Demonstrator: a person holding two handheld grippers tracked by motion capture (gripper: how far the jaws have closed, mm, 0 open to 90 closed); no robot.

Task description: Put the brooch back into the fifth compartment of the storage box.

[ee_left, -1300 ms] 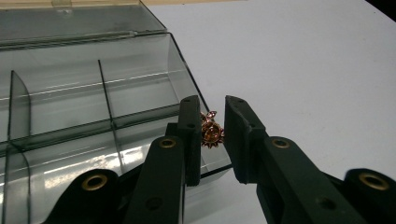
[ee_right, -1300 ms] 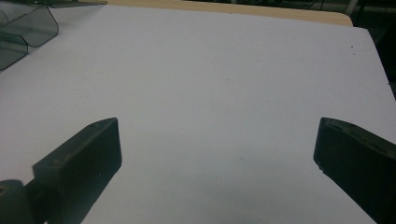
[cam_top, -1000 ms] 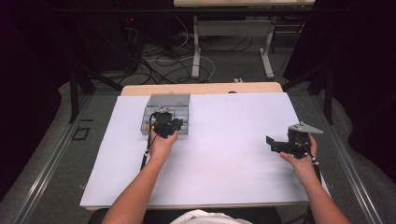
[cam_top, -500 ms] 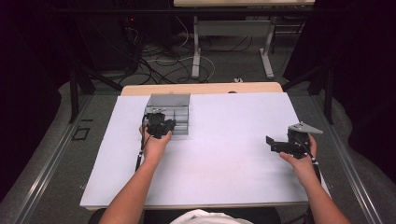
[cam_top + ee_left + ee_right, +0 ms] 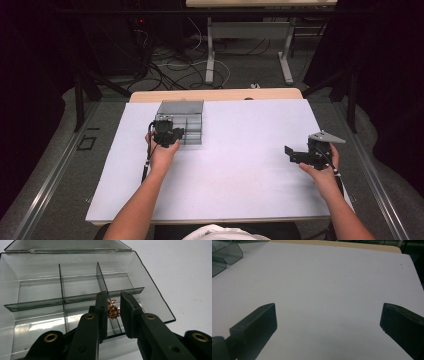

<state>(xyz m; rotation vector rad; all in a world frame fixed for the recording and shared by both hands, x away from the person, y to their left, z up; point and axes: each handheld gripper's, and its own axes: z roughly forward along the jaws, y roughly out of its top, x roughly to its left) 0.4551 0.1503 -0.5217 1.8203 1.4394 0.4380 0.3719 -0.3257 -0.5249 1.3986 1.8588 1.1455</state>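
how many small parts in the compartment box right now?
1 visible: a small copper-coloured gear-like piece between the left gripper jaws, over the near-right part of the clear smoky plastic compartment box. The other visible cells look empty; the gripper hides part of the near row.

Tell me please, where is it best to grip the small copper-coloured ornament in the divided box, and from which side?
Probably across its round body, coming from above. The ornament lies low in the clear box, beside a divider, so walls block sideways approach. The left gripper already straddles it with its fingers slightly apart.

Box dividers (image 5: 62,287) crowd the left tool (image 5: 113,312); the sheet (image 5: 250,160) ahead seems open.
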